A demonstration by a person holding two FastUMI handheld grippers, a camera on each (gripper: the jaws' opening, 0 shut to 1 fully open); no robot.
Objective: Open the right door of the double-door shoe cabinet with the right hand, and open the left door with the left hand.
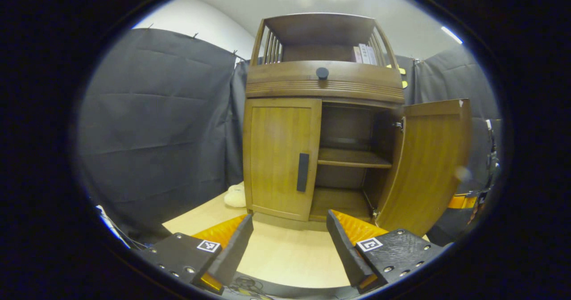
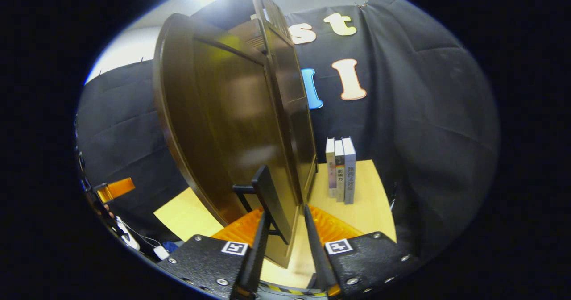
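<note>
The wooden shoe cabinet [image 1: 323, 85] stands ahead in the left gripper view. Its left door [image 1: 276, 157] is closed, with a dark vertical handle [image 1: 303, 172]. Its right door [image 1: 430, 166] is swung wide, baring the inner shelves [image 1: 352, 158]. My left gripper [image 1: 287, 237] hangs open a short way in front of the left door, touching nothing. In the right gripper view the right door [image 2: 232, 126] fills the middle; its free edge and dark handle [image 2: 267, 197] sit between the fingers of my right gripper [image 2: 285, 239], which is shut on the door. Part of that gripper [image 1: 463, 200] peeks past the door.
The cabinet stands on a pale wooden platform [image 1: 285, 255]. A white soft object [image 1: 235, 196] lies at its left foot. Three books [image 2: 340, 170] stand on the platform beside the cabinet. A drawer with a round knob [image 1: 322, 72] sits above the doors. Black cloth walls surround everything.
</note>
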